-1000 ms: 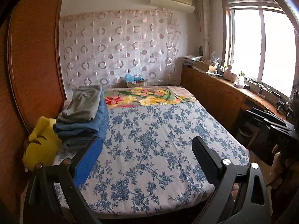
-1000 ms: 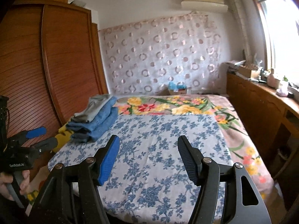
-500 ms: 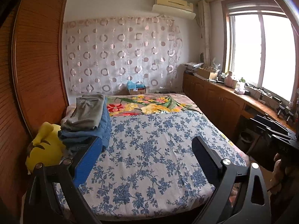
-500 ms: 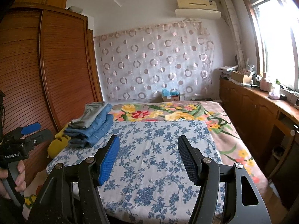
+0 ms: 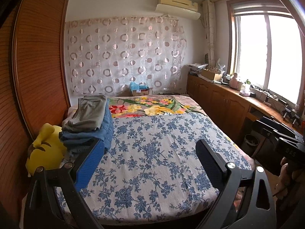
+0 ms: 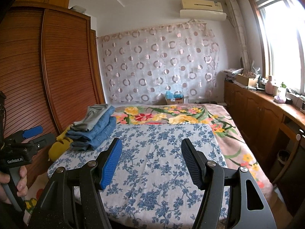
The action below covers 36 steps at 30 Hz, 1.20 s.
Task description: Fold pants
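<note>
A stack of folded pants lies at the left side of the bed, with a grey pair on top of blue jeans. My left gripper hangs open over the near part of the blue-flowered sheet, holding nothing. The stack sits just beyond its left finger. My right gripper is also open and holds nothing above the sheet, with the stack off to its far left. Each gripper shows in the other's view: the left gripper in a hand, the right gripper at the edge.
A yellow plush toy lies beside the stack against the wooden wardrobe. A flowered blanket covers the far half of the bed. A cardboard box stands past the bed's far end. Wooden cabinets with clutter run under the window on the right.
Both views have tipped up a little, so the bed sits slightly lower in frame. The pants stack has not moved and both grippers stay open.
</note>
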Each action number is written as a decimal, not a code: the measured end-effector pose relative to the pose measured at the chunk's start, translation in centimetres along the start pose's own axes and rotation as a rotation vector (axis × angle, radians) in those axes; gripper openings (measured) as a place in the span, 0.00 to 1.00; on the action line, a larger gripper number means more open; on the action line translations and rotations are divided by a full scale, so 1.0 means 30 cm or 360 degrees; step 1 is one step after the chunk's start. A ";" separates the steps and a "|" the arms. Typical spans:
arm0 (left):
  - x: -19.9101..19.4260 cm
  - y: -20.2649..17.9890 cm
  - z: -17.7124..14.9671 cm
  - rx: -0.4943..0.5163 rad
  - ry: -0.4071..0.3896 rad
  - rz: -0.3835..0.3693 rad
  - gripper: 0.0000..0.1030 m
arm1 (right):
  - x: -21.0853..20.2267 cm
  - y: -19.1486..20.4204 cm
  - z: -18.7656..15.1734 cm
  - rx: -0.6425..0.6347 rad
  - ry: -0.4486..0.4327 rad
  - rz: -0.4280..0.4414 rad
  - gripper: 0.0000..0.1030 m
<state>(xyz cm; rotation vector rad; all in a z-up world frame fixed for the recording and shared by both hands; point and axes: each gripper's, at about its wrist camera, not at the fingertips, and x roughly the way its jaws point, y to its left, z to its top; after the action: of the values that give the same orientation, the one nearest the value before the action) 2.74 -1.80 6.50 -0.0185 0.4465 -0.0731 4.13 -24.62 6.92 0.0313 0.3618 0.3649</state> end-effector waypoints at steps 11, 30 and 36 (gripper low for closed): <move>-0.001 0.001 0.001 -0.0002 0.0000 -0.0002 0.94 | 0.000 -0.009 0.005 -0.0002 -0.0001 0.0008 0.64; -0.005 0.001 0.000 -0.0003 -0.0004 0.0002 0.94 | -0.005 -0.001 0.002 -0.0018 -0.0015 0.0012 0.65; -0.005 0.002 -0.001 -0.0003 -0.0005 0.0005 0.94 | -0.004 0.003 0.000 -0.0017 -0.0014 0.0016 0.65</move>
<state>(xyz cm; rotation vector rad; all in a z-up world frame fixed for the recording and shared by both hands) 2.60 -1.72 6.53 -0.0195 0.4433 -0.0698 3.99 -24.59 6.96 0.0246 0.3509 0.3763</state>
